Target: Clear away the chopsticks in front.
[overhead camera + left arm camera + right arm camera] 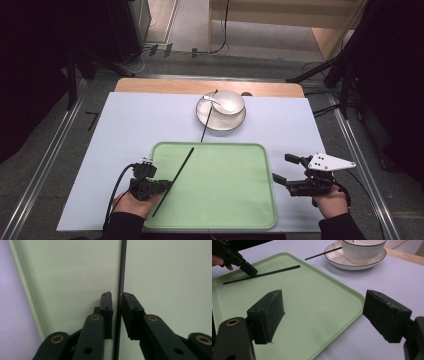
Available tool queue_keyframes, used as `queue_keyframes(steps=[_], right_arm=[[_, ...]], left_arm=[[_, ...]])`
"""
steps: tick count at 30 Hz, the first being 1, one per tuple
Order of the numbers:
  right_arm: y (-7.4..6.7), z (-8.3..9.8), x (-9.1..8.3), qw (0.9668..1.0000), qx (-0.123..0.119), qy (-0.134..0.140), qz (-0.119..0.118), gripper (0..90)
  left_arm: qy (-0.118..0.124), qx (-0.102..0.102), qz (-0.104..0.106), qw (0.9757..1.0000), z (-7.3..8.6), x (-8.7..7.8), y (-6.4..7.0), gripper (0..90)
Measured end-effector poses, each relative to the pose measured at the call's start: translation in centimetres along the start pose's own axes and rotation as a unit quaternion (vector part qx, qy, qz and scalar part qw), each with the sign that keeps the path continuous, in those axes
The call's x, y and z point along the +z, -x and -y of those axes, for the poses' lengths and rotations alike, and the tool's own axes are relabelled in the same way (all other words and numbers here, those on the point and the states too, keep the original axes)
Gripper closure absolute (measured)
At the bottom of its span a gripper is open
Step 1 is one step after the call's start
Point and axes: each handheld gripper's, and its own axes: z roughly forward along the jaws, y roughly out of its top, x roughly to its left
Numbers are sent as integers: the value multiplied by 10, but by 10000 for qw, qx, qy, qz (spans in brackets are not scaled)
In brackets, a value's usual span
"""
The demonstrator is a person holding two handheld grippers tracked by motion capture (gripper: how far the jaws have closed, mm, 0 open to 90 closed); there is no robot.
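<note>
At about 7 o'clock, the left gripper (pixel 167 185) pinches a black chopstick (pixel 173 181) low over the green tray (pixel 225 200); this looks like the setting-down step. At 4 o'clock the right gripper (pixel 281 169) waits, spread and empty. At 12, the second chopstick (pixel 208 118) leans on the plate (pixel 220 123) under the bowl (pixel 228 102), likely next to fetch

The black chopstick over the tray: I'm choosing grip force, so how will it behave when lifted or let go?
The chopstick looks thin and straight between the left gripper, so probably stiff and light. Its narrow shaft may pivot or slip in the pads. Dropped on the smooth green tray, it would likely roll.
</note>
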Motion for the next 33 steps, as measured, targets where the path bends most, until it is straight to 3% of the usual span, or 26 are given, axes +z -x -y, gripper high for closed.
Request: queue_keyframes(steps=[4, 9, 12, 18, 20, 28, 31, 33], right_arm=[[-1, 0, -1, 10000, 9, -6, -8, 179], [0, 1, -2, 10000, 13, -14, 17, 179], [0, 1, -2, 10000, 10, -10, 28, 179], [-1, 2, -4, 10000, 34, -3, 58, 179], [0, 3, -5, 10000, 45, -7, 67, 179], [0, 4, -6, 9999, 79, 14, 69, 179], [0, 3, -6, 9999, 78, 19, 68, 179], [0, 3, -6, 9999, 80, 31, 64, 179]], left_arm=[[124, 128, 184, 9997, -4, -4, -1, 687], [424, 348, 503, 9972, -13, -11, -3, 534], [396, 448, 495, 9970, -21, -11, -4, 481], [591, 711, 622, 9938, -41, -13, -5, 376], [595, 879, 574, 9927, -50, -14, -3, 360], [535, 1120, 644, 9902, -82, -12, 3, 351], [560, 1044, 743, 9902, -93, -12, 6, 354], [551, 1095, 764, 9895, -102, -12, 10, 355]])
